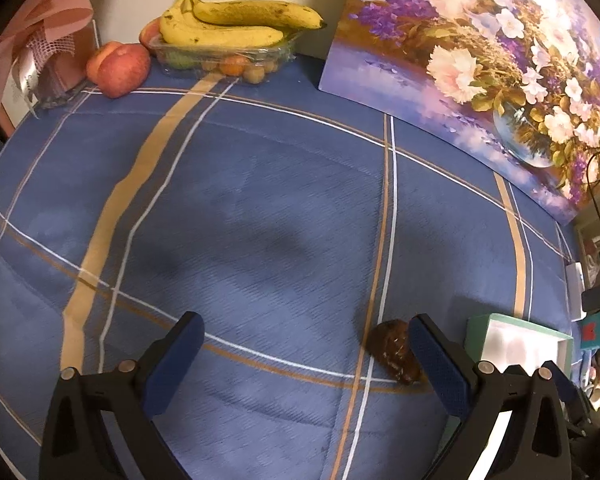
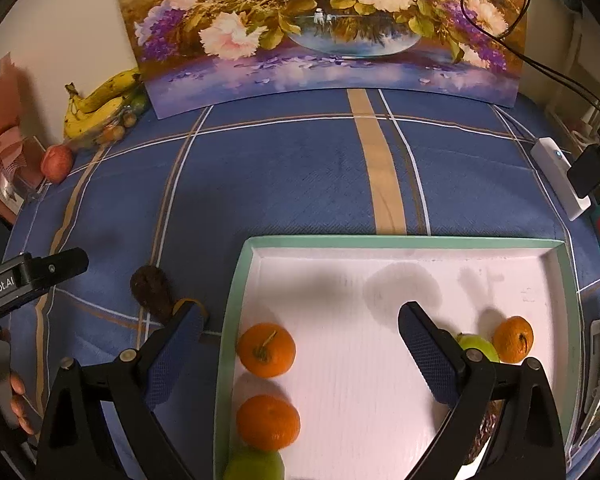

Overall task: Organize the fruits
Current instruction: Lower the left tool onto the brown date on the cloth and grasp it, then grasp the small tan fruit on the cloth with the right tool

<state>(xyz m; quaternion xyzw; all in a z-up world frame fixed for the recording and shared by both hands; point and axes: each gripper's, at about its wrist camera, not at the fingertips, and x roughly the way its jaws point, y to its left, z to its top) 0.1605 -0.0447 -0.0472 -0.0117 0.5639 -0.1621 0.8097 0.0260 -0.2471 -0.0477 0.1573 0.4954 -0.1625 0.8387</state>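
Fruit sits partly sorted: the tray (image 2: 556, 280) holds two oranges along its left wall, one (image 2: 265, 349) ahead of the other (image 2: 268, 422), with a green fruit (image 2: 254, 465) at the near corner. On the right side a third orange (image 2: 513, 339) touches another green fruit (image 2: 478, 347), half hidden behind a finger of the right gripper (image 2: 300, 340). That gripper hovers over the tray with jaws spread wide and nothing between them.

Left of the tray, on the blue checked cloth (image 1: 260, 200), lies a dark brown lump (image 1: 396, 352) (a dried fruit or a pinecone, I cannot tell which). The left gripper (image 1: 306, 344) is also spread and empty, its right finger just beside that lump.

Far back by the wall, an apple (image 1: 118, 69) rests on the cloth next to a clear punnet (image 1: 220, 56) topped with bananas (image 1: 236, 24), small fruit inside. By my reckoning the job is about half done: the brown lump looks next, then the apple and perhaps the punnet lot.
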